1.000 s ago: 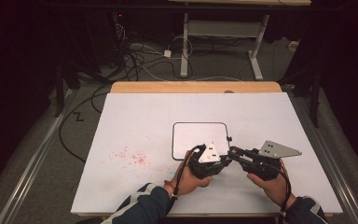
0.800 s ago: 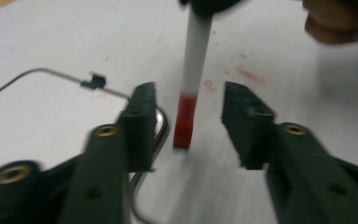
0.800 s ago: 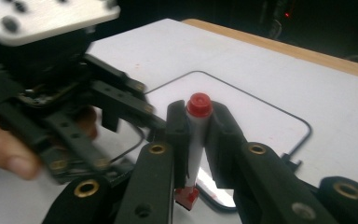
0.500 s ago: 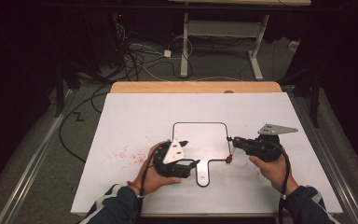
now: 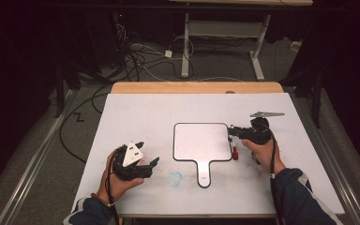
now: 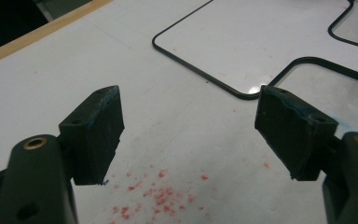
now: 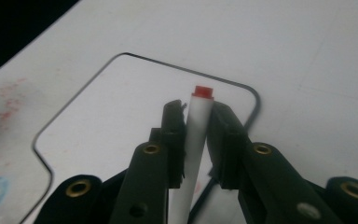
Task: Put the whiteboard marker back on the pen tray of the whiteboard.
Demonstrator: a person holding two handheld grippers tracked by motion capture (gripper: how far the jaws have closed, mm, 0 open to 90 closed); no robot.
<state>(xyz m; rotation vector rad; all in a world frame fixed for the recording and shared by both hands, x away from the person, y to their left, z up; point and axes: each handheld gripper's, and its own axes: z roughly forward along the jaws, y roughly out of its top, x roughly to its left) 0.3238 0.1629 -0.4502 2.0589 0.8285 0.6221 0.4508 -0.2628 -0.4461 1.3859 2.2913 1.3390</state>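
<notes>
A paddle-shaped whiteboard [image 5: 201, 140] with a black rim lies on the white table [image 5: 145, 112]. My right gripper [image 5: 229, 131] hovers at the board's right edge, shut on a white marker [image 5: 235, 151] with a red end that hangs down from it. In the right gripper view the marker [image 7: 199, 126] stands between the pads of the right gripper [image 7: 198, 116], whose jaws have just eased a little. My left gripper [image 5: 148, 153] is at the lower left, off the board. Its jaws have just opened, and the left gripper [image 6: 189, 126] has nothing between them.
A faint blue smudge [image 5: 176, 178] marks the table left of the board's handle [image 5: 204, 173]. Red specks [image 6: 163, 196] dot the surface under the left gripper. A wooden strip [image 5: 197, 87] runs along the table's far edge, with cables on the floor beyond.
The two grippers were together at the board's near edge. My left hand has swung left with its jaws now open. My right hand has moved up along the board's right edge with the marker.
</notes>
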